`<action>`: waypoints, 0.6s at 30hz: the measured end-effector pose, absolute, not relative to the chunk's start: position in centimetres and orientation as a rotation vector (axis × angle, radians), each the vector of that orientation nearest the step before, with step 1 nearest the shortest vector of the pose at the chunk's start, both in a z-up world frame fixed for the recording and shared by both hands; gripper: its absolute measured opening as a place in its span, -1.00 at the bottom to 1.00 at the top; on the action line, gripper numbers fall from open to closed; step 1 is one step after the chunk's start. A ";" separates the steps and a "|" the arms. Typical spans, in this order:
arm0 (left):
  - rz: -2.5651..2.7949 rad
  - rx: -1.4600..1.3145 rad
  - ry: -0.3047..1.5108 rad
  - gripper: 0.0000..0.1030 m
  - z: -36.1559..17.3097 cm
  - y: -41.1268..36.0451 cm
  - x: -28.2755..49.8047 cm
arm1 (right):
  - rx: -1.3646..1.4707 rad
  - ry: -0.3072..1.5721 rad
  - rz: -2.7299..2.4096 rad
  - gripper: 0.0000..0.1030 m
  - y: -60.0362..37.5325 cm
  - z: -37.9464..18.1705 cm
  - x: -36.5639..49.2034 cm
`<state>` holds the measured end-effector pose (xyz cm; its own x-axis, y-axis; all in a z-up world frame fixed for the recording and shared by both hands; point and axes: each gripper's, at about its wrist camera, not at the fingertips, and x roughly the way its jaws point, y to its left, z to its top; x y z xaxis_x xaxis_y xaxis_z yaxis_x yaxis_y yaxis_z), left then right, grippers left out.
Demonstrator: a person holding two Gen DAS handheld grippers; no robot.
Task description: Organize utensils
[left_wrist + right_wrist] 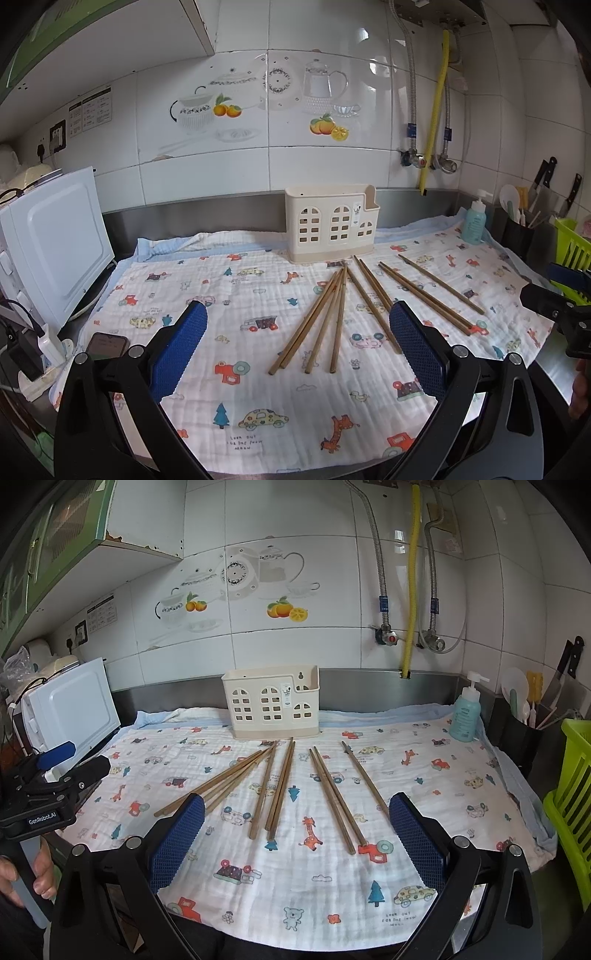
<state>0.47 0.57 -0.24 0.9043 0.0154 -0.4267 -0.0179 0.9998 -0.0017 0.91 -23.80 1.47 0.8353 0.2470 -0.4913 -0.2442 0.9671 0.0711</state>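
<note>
The left claw (295, 343) hovers low over the near edge of the bench (550, 365), level and pointing toward the tiled wall, its blue pads (177, 347) spread wide with nothing between them. The right claw (295, 830) sits in the same pose beside it, likewise wide and empty; a hand (40, 871) grips the left tool's handle at 9 o'clock in the right wrist view. The wooden chopsticks (332, 317) lie fanned on the printed cloth (258, 387), just ahead of the left claw at 12 to 1 o'clock, one passing behind its right pad. From the right claw they spread from 11 to 1 o'clock. The cream utensil holder (330, 225) stands upright beyond them at 12 o'clock, against the steel backsplash.
</note>
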 end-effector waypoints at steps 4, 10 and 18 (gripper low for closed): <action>0.017 -0.008 0.442 0.91 -0.2 0.5 0.5 | 0.005 0.522 0.260 0.88 -23.8 1.4 1.0; 0.017 -0.008 0.442 0.91 -0.2 0.4 0.6 | 0.007 0.533 0.267 0.88 -23.6 1.2 1.3; 0.014 -0.010 0.452 0.91 -0.4 0.3 1.2 | 0.008 0.550 0.272 0.88 -23.5 0.7 1.9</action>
